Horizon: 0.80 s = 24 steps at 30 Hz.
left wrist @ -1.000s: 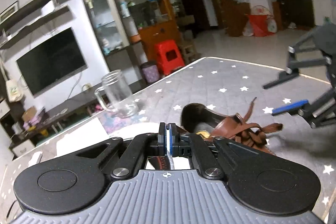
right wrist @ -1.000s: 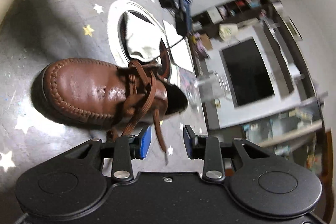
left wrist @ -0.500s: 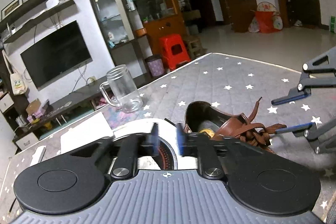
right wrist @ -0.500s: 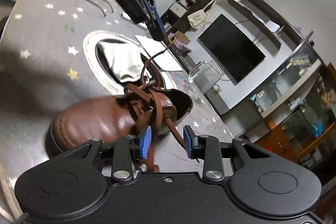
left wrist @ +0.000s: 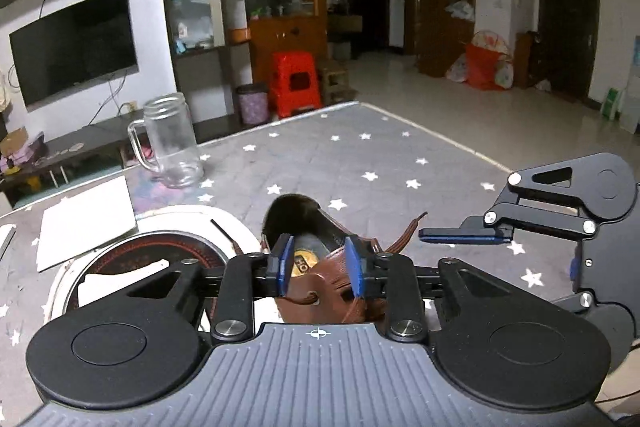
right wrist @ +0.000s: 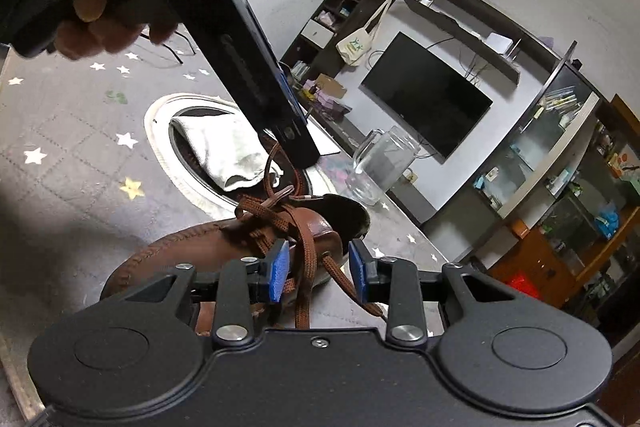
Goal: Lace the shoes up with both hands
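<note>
Your brown shoe (right wrist: 208, 251) sits on the starry grey tabletop (left wrist: 360, 155), heel opening toward the glass mug (left wrist: 170, 141), just beside the round white-rimmed plate (right wrist: 160, 131) w/ a white cloth (right wrist: 224, 155) in it. Your left gripper (left wrist: 320, 269) is above the shoe's heel: jaws apart but closing, nothing pinched. Your right gripper (right wrist: 318, 269): jaws also closing, w/ loose brown laces (right wrist: 304, 267) running between the pads, no squeeze yet.

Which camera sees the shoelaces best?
The right wrist view. There the brown shoelaces cross over the top of the brown shoe, and loose ends hang between the pads of the right gripper. The left wrist view shows only one lace end poking out behind the shoe.
</note>
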{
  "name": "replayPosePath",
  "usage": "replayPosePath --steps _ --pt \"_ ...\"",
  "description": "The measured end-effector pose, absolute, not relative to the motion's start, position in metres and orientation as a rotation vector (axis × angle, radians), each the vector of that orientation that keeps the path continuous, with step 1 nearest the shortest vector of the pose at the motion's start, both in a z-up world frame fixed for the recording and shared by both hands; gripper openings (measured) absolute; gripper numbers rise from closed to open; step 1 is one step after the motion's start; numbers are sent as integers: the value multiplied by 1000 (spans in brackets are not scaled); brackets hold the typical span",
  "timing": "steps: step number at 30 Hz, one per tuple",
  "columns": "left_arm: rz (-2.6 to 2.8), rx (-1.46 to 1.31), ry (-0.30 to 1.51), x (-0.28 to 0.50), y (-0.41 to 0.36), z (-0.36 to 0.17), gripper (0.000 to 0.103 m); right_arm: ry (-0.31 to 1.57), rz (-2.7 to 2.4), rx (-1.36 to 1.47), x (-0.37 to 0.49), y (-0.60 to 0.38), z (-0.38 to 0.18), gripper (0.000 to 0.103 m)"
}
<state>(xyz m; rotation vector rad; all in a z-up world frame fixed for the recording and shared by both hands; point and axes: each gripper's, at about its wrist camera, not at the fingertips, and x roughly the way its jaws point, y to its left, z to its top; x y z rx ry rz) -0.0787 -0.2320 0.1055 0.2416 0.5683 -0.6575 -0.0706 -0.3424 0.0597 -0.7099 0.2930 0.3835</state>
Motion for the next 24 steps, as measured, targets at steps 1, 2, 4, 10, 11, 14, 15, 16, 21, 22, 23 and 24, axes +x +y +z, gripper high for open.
replayPosePath --steps 1,2,4,10,11,14,15,16,21,22,23,24 --pt "-659 227 594 -74 -232 103 26 293 385 -706 -70 -342 60 29" --pt "-654 215 609 -71 -232 100 25 294 388 -700 -68 -342 61 27" --pt "-644 191 637 -64 -230 96 22 290 393 -692 -67 -342 62 26" --pt "-648 97 667 -57 -211 94 18 285 423 -676 -61 -338 66 24" --pt "-649 83 668 -57 -208 94 17 288 432 -673 -59 -336 66 20" --pt "-656 33 668 -56 -196 92 17 298 458 -667 -50 -332 68 19" --pt "-661 16 667 -56 -193 91 17 302 465 -668 -46 -330 68 19" --pt "-664 6 666 -56 -191 90 17 309 473 -670 -42 -328 67 19" --pt "-680 -13 657 -54 -188 91 17 346 511 -707 -28 -317 64 17" --pt "-684 -18 656 -54 -187 91 17 351 512 -722 -26 -316 63 15" --pt "-686 -21 655 -54 -187 92 17 356 514 -734 -24 -314 62 11" --pt "-689 -25 655 -54 -186 91 17 357 514 -741 -23 -313 62 7"
